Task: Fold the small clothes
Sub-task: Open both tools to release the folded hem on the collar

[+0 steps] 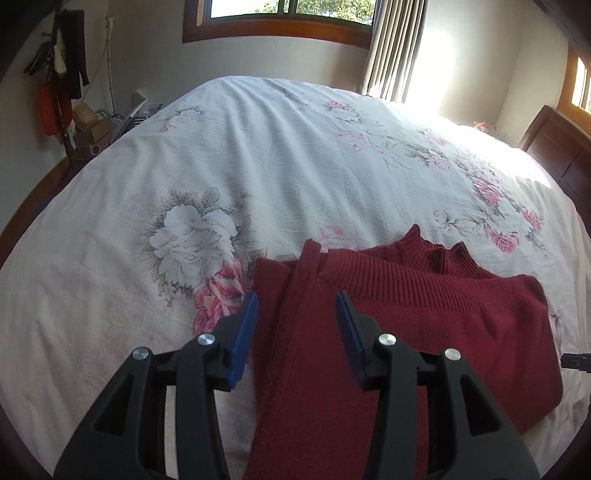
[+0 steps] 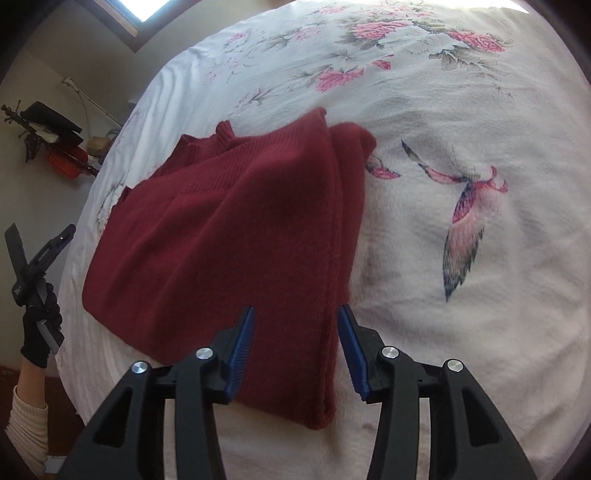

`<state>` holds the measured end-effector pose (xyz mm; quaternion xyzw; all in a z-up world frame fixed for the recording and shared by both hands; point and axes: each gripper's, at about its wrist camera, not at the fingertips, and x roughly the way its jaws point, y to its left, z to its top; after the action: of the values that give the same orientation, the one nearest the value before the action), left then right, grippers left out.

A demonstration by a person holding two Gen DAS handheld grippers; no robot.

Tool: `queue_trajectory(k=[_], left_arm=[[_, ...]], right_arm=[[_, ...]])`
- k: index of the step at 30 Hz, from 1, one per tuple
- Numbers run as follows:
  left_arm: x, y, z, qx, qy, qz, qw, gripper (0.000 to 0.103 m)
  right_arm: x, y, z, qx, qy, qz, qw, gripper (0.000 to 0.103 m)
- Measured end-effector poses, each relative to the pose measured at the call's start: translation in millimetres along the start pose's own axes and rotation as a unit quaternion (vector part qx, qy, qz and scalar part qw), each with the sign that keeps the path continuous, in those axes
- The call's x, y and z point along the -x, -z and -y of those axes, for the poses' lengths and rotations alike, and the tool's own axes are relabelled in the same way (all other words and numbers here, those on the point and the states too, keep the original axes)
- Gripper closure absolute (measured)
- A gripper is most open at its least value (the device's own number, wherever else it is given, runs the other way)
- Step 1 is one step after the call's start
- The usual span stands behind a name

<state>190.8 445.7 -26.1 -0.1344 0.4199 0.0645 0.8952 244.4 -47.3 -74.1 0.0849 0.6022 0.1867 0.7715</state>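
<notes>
A dark red knit sweater (image 1: pixel 424 325) lies partly folded on the bed, its ribbed collar at the far side and a sleeve laid lengthwise over its left part. My left gripper (image 1: pixel 297 306) hovers open over that sleeve, with nothing between its blue pads. In the right wrist view the same sweater (image 2: pixel 229 236) lies folded with its right edge doubled over. My right gripper (image 2: pixel 297 319) hangs open above the sweater's near right edge, holding nothing. The left gripper (image 2: pixel 40 251) shows at the far left there, held in a black-gloved hand (image 2: pixel 38 332).
The bed carries a white floral sheet (image 1: pixel 258 166) with a bird print (image 2: pixel 465 218). A dark wooden headboard (image 1: pixel 557 147) stands at the right. Boxes and hanging clutter (image 1: pixel 74 122) stand by the wall left of the bed. A curtained window (image 1: pixel 288 18) is beyond.
</notes>
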Motion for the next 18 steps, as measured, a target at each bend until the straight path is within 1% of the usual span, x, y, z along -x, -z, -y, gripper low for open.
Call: queue_trajectory(k=[3,4,5,6,7,8,10,12,15,18], left_arm=[[5,23,13,-0.006,0.030,-0.019,0.9994,0.060],[3,30,20,-0.017,0.036,-0.028,0.9988,0.060],[0,38,28,-0.028,0.039,-0.036,0.9982,0.059],[-3,46,34,-0.039,0.040,-0.045,0.9974,0.059],[-7,52,39,-0.046,0.042,-0.055,0.9966,0.059],[-10,58,42,-0.050,0.046,-0.064,0.9956,0.059],[-15,65,47,-0.055,0.049,-0.075,0.9945,0.059],[-20,68,50,-0.065,0.045,-0.080,0.9937,0.059],[-29,71,50,-0.073,0.032,-0.090,0.9927,0.059],[-40,74,42,-0.066,0.026,-0.104,0.9920,0.060]], right_arm=[[-7,21,-4,0.015,0.025,-0.012,0.999,0.056],[-9,25,-4,0.012,0.023,-0.018,1.000,0.062],[-11,28,-4,0.007,0.011,-0.022,1.000,0.069],[-11,30,-4,0.005,0.005,-0.025,1.000,0.079],[-9,30,-5,0.005,0.009,-0.021,1.000,0.087],[-5,29,-5,0.005,0.006,-0.017,1.000,0.093],[9,28,-6,-0.003,-0.016,-0.003,1.000,0.093],[24,26,-8,-0.002,-0.027,0.010,1.000,0.094],[31,28,-8,0.003,-0.018,0.008,1.000,0.094],[17,34,-1,0.002,0.001,-0.013,1.000,0.094]])
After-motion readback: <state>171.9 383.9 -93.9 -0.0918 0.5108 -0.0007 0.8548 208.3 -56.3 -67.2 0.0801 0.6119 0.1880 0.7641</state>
